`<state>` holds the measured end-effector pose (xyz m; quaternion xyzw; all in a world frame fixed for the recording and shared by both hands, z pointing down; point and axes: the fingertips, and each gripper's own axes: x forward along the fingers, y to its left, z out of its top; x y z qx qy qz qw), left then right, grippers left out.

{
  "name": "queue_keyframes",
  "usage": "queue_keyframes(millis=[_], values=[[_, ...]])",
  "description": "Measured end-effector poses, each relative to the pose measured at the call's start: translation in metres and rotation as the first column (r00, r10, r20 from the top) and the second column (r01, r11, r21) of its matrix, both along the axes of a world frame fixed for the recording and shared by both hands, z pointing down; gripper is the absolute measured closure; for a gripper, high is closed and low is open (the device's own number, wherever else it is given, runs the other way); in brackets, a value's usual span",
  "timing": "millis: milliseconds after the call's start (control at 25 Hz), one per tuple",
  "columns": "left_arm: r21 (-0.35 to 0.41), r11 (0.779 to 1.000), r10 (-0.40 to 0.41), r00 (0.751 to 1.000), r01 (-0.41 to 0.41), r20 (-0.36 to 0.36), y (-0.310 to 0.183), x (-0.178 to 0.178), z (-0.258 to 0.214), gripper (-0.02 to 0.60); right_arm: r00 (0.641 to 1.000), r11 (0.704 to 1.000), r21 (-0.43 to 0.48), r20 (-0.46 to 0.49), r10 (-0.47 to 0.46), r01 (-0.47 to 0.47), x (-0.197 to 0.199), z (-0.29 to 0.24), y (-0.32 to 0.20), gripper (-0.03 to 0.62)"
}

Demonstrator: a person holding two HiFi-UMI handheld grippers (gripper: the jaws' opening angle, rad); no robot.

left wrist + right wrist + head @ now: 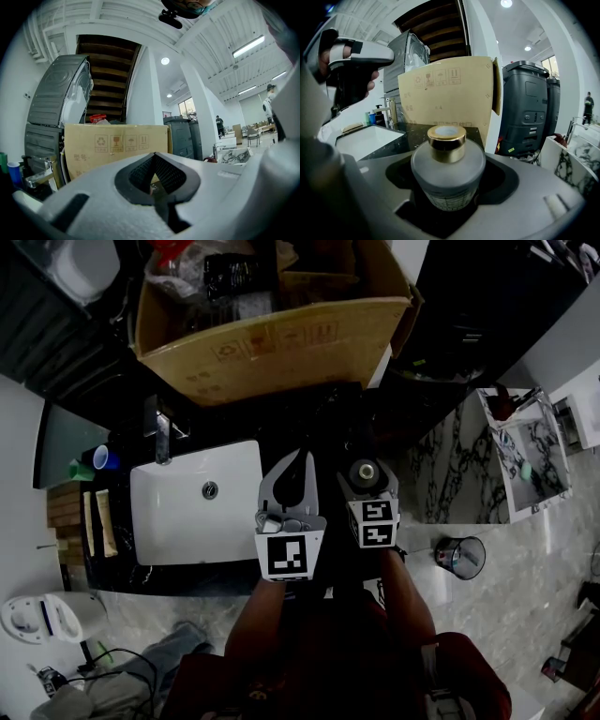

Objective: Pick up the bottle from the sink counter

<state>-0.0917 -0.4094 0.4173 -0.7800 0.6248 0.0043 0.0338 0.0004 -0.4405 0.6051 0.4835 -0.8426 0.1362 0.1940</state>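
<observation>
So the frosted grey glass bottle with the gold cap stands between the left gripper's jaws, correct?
Wrong gripper: the frosted grey glass bottle with the gold cap stands between the right gripper's jaws, as the right gripper view shows.

Cardboard box (272,343) blocks far side; sink basin (187,521) open at left, faucet (161,437) upright on its back edge.

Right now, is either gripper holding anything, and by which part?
The right gripper has the bottle between its jaws, round the body; whether they press on it cannot be told. The left gripper is shut, empty.
</observation>
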Motion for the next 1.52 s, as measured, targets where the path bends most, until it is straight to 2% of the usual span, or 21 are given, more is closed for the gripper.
queue_keyframes(millis=[880,1520], values=[[0.014,1.0,0.0,1.0,-0.001,0.005,0.011,0.001,-0.006,0.578,1.0,1.0,0.01,0.013,-0.003,0.003,-0.001,-0.005,0.008,0.253],[0.048,0.999,0.009,1.0,-0.009,0.004,0.027,0.011,-0.019,0.578,0.998,0.991,0.135,0.054,-0.028,0.021,0.0,-0.072,0.015,0.253]])
